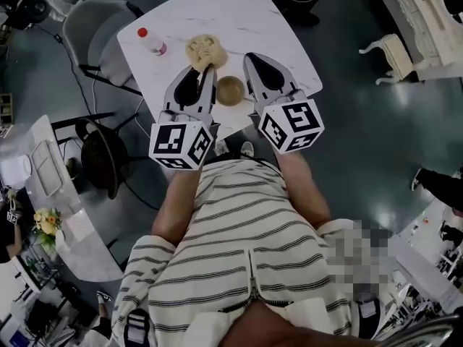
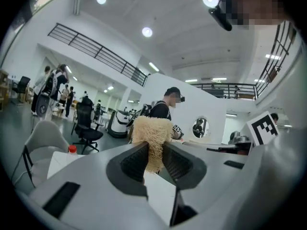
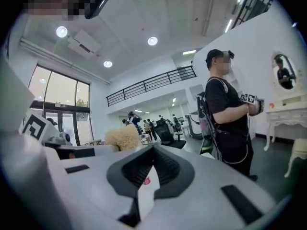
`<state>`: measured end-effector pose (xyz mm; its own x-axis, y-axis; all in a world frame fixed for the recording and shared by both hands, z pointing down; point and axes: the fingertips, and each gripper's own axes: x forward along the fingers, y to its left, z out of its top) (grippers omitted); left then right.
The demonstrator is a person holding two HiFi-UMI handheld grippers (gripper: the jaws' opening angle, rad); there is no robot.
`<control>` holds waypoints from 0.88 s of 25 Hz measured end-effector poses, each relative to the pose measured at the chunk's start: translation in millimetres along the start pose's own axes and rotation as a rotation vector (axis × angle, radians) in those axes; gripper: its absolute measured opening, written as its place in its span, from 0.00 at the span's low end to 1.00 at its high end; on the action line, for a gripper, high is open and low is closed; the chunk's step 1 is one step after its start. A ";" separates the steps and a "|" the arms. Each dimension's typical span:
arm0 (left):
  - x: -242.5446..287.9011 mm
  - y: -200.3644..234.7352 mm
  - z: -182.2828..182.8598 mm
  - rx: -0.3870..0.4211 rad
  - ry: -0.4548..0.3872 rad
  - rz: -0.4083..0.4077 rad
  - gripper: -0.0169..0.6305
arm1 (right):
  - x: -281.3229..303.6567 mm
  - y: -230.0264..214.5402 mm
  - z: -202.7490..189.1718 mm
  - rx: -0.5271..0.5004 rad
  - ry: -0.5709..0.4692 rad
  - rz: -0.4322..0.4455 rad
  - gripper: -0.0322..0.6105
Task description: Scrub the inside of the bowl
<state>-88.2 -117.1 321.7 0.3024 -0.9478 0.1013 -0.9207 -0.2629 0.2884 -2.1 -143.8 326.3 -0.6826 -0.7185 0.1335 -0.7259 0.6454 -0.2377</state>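
Observation:
A small wooden bowl (image 1: pixel 230 90) stands on the white marble table (image 1: pixel 239 20), between my two grippers in the head view. My left gripper (image 1: pixel 210 68) is shut on a tan fibrous scrubber (image 1: pixel 205 50), which sticks out past its tips just left of and beyond the bowl. In the left gripper view the scrubber (image 2: pixel 151 137) is pinched between that gripper's (image 2: pixel 154 150) jaws. My right gripper (image 1: pixel 250 58) sits to the right of the bowl, shut and empty. In the right gripper view the gripper (image 3: pixel 152 150) holds nothing, and the scrubber (image 3: pixel 122 137) shows to its left. Neither gripper view shows the bowl.
A clear bottle with a red cap (image 1: pixel 152 42) stands at the table's far left. A grey chair (image 1: pixel 94 35) is beside the table on the left. A person in black (image 3: pixel 230 119) stands to the right. White furniture (image 1: pixel 405 20) lies further right.

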 end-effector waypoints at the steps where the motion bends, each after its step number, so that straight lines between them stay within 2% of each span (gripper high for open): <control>1: -3.4 -3.2 6.8 0.015 -0.020 0.008 0.17 | -2.8 4.4 7.3 -0.009 -0.015 0.000 0.07; 12: -38.3 -21.4 61.1 0.212 -0.171 0.113 0.17 | -19.1 45.4 53.3 -0.108 -0.113 0.043 0.07; 15: -46.4 -22.7 69.1 0.228 -0.196 0.127 0.17 | -21.2 53.9 56.9 -0.111 -0.122 0.061 0.07; 18: -51.8 -24.0 73.8 0.216 -0.206 0.121 0.17 | -23.1 61.2 60.1 -0.083 -0.122 0.089 0.07; 22: -57.4 -26.6 78.8 0.206 -0.215 0.127 0.17 | -30.7 66.7 70.0 -0.098 -0.145 0.097 0.07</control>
<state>-100.4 -69.9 233.1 0.1428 -0.9860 -0.0860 -0.9850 -0.1501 0.0854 -23.6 -96.8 239.1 -0.7352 -0.6773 -0.0276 -0.6672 0.7302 -0.1472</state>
